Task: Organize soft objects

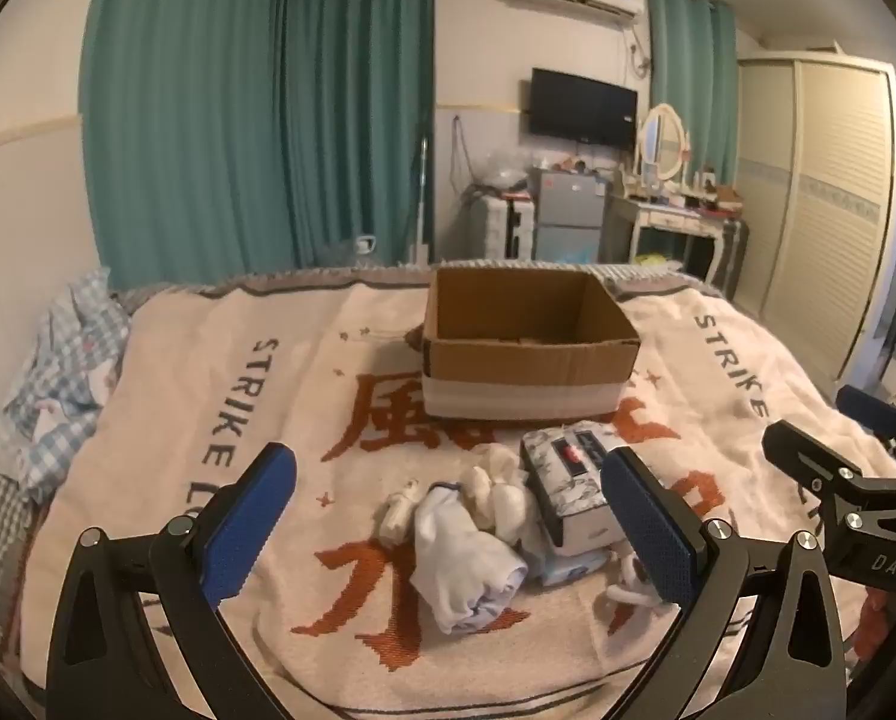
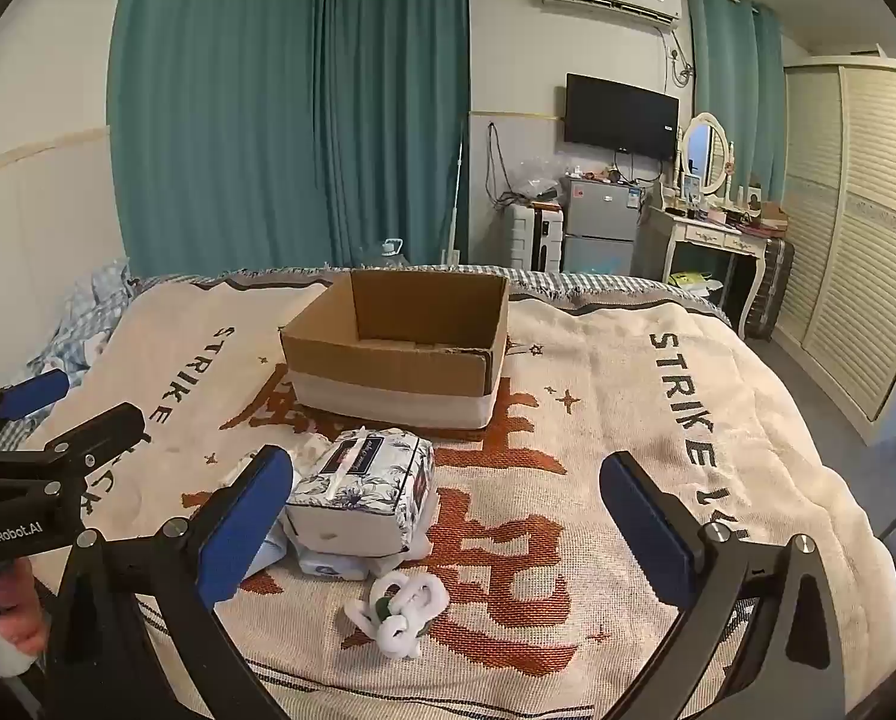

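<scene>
An open cardboard box (image 1: 526, 348) (image 2: 397, 354) stands on the bed, beyond a small pile of soft things. In the pile are a white rolled cloth (image 1: 469, 558), white socks (image 1: 502, 495), a floral tissue pack (image 1: 574, 486) (image 2: 364, 486) and a pale blue pack (image 2: 328, 564) under it. A white knotted plush piece (image 2: 403, 612) lies nearest, partly hidden in the left wrist view (image 1: 628, 588). My left gripper (image 1: 448, 534) is open and empty, hovering over the pile. My right gripper (image 2: 445, 531) is open and empty, to the right of the pile.
The bed carries a cream blanket (image 2: 658, 420) with red characters and "STRIKE" lettering. A blue checked quilt (image 1: 58, 372) is bunched at the left edge. Beyond the bed are teal curtains, a small fridge (image 2: 601, 228), a dressing table (image 2: 712, 240) and a wardrobe (image 2: 868, 228).
</scene>
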